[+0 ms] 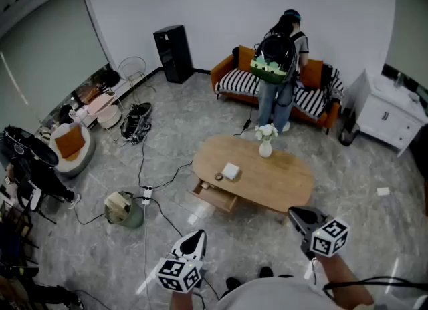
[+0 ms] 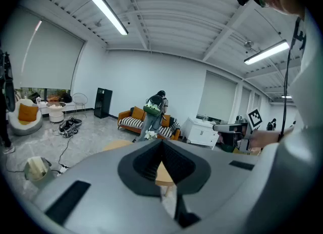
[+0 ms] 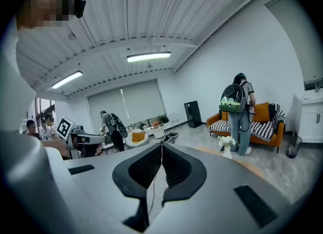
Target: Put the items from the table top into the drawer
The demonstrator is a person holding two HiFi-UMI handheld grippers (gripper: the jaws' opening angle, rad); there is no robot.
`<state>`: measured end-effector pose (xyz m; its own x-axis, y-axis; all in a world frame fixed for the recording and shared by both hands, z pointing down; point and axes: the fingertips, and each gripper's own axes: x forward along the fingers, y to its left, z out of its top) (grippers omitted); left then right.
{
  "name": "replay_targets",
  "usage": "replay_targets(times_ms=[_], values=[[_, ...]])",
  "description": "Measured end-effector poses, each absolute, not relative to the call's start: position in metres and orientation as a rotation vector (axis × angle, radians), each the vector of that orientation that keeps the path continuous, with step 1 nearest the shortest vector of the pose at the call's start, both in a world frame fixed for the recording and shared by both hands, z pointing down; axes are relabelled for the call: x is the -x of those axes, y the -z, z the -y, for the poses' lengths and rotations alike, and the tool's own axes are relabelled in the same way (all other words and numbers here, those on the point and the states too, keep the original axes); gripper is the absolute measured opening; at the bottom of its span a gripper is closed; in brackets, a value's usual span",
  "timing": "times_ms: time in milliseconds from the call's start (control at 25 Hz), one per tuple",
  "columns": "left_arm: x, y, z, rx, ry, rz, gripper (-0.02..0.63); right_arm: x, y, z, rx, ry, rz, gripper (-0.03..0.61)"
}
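An oval wooden table (image 1: 281, 183) stands mid-room, well ahead of both grippers. On it lie a white box (image 1: 231, 171) and a small dark item (image 1: 219, 177), and a vase of white flowers (image 1: 265, 143) stands near its far edge. A drawer (image 1: 214, 197) is pulled open under the table's left end. My left gripper (image 1: 198, 234) (image 2: 162, 142) is held in the air short of the table, shut and empty. My right gripper (image 1: 294, 214) (image 3: 161, 146) hovers near the table's near right end, also shut with nothing in it. The vase (image 3: 225, 147) shows in the right gripper view.
A person with a green backpack (image 1: 276, 61) stands at an orange striped sofa (image 1: 235, 78) beyond the table. A white cabinet (image 1: 389, 115) is at the right. Cables and a power strip (image 1: 146, 194) run over the floor at the left, near a green bag (image 1: 124, 210).
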<state>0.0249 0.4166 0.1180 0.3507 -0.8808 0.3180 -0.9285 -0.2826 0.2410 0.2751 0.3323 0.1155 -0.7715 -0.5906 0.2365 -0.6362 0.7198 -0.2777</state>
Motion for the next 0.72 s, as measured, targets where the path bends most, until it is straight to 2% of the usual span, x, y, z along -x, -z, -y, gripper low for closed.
replay_targets(times_ms=[720], values=[[-0.005, -0.118, -0.414, -2.268, -0.181, 1.533, 0.002, -0.263, -0.124, -0.338, -1.068, -0.61, 2.75, 0.035]])
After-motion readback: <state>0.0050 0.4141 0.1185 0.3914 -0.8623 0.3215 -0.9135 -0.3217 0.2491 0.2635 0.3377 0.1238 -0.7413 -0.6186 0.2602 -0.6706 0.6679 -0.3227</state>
